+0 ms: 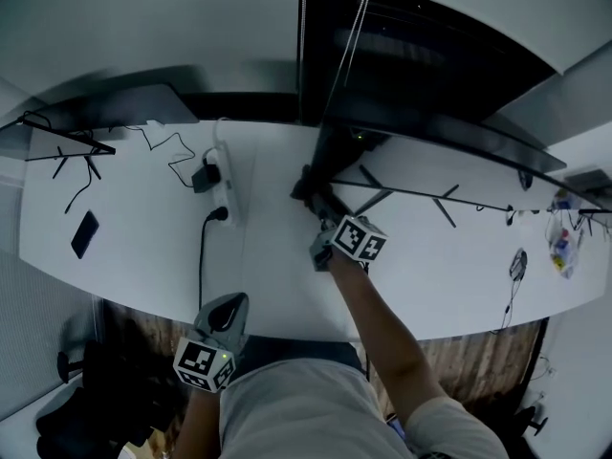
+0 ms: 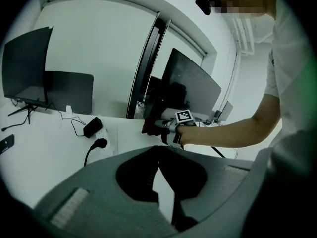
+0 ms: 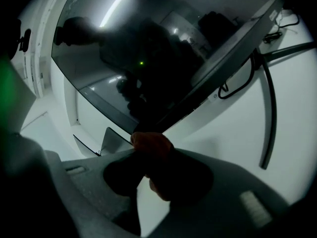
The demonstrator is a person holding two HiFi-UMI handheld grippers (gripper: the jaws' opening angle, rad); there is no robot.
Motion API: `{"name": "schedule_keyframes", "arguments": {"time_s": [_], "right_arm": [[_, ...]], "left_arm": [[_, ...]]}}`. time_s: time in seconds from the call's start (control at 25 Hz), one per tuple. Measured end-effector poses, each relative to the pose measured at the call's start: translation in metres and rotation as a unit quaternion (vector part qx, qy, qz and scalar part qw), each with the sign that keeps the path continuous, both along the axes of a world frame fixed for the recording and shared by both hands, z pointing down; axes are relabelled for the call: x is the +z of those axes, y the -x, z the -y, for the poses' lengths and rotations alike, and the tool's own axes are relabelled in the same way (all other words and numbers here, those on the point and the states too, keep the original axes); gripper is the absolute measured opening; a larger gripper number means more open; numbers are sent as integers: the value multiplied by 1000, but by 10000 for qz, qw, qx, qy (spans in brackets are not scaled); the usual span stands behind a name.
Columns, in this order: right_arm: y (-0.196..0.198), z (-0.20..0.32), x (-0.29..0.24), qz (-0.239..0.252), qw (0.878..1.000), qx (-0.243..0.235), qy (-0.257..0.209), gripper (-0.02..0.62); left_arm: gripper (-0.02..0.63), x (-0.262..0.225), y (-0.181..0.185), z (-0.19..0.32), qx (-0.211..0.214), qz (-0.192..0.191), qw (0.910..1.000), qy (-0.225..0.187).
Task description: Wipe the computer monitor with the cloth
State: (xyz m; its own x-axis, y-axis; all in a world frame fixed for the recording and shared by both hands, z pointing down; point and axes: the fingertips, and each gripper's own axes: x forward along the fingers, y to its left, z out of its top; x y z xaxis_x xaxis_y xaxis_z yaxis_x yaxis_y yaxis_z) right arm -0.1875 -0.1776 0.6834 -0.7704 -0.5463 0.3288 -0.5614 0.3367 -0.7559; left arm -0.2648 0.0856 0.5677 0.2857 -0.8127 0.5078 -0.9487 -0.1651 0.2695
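The dark monitor (image 1: 430, 65) stands at the back of the white desk (image 1: 143, 266), right of centre. My right gripper (image 1: 320, 213) is shut on a reddish-brown cloth (image 1: 306, 187) by the monitor's lower left corner. In the right gripper view the cloth (image 3: 151, 145) bulges out of the right gripper (image 3: 148, 167), just under the bottom edge of the screen (image 3: 148, 58). My left gripper (image 1: 228, 309) hangs shut and empty over the desk's front edge. The left gripper view looks past the left gripper (image 2: 158, 165) to the right gripper (image 2: 157, 128) and the cloth (image 2: 148, 125).
A white power strip (image 1: 222, 185) with a black adapter (image 1: 204, 177) and plugged cables lies left of the monitor. A phone (image 1: 84, 233) lies at the far left. A second monitor (image 1: 96, 113) stands at the back left. Thin black stand legs (image 1: 440, 199) and small items (image 1: 564, 242) lie on the right.
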Motion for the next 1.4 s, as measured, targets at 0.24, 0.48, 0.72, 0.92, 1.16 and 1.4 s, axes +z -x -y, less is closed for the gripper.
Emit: {"name": "schedule_keyframes", "arguments": {"time_s": [0.24,0.48,0.72,0.92,1.16,1.4], "right_arm": [[-10,4,0,-210,9994,253,-58,130],[-26,9,3,-394,9971,642,-107,130],[-51,14,3,-303,9937,1076,-111,130],[-69,17,0,-273,9927,1163,-157,130],[-96,26,-2,-260,9935,1103,-122,130],[-123,32,-4,-311,9958,856,-68,130]], "left_arm": [[9,2,12,13,404,-78,9991,-66],[9,3,16,19,850,-139,9962,-157],[9,9,15,22,1118,-198,9934,-170],[9,13,2,27,1145,-216,9931,-159],[9,7,-26,51,987,-269,9942,-328],[9,0,-66,65,888,-235,9950,-383]]}}
